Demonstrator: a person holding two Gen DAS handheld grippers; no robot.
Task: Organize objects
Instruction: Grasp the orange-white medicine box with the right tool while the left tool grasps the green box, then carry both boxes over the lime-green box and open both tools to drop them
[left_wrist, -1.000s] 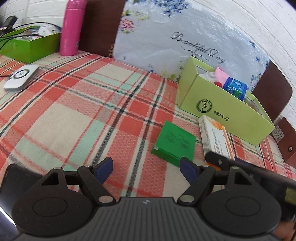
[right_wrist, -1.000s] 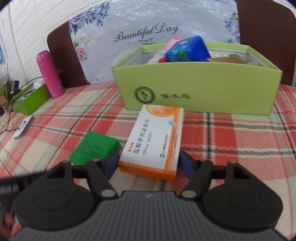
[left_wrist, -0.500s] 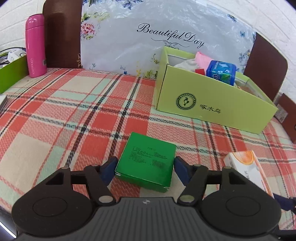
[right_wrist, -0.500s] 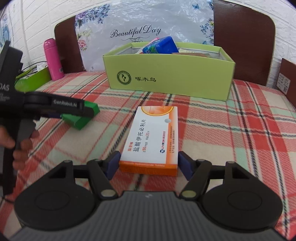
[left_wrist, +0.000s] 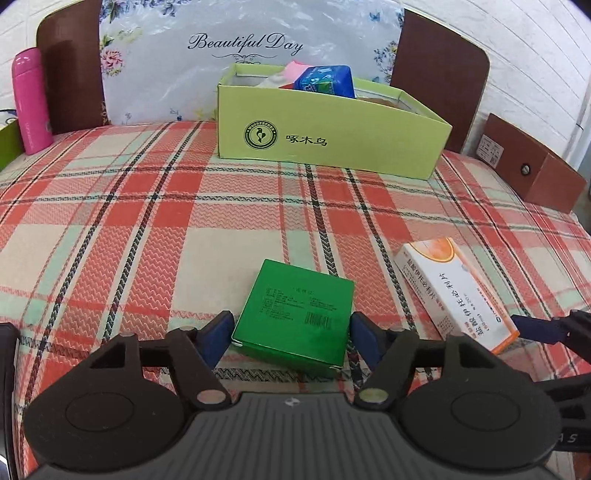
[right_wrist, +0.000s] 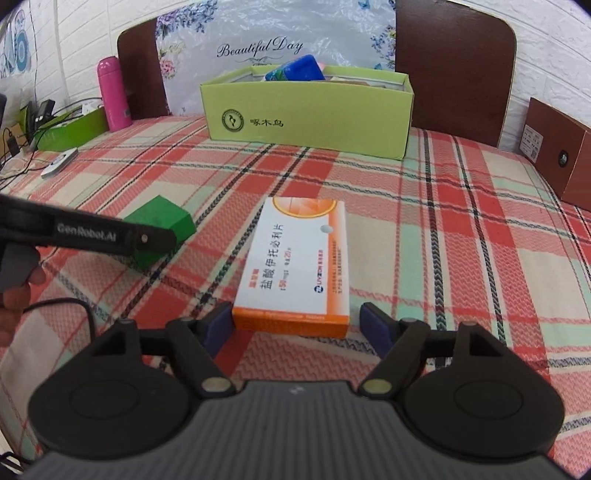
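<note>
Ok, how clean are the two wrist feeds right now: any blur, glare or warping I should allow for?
Left wrist: sharp, evenly lit; barcode on the green box readable; fisheye bends the cloth stripes, corners dark. Right wrist: orange box crisp; the left gripper crossing at the left edge is soft; sheen on the floral sheet.

The plaid cloth (left_wrist: 147, 221) carries a green box (left_wrist: 295, 317), orange-white box (right_wrist: 299, 266), yellow-green carton (left_wrist: 332, 136).

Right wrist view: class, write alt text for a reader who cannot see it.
An open right gripper, jaws just widened, straddles the near end of an orange-and-white box lying on a plaid cloth. Left, the left gripper reaches a green box; a lime carton stands behind.
</note>
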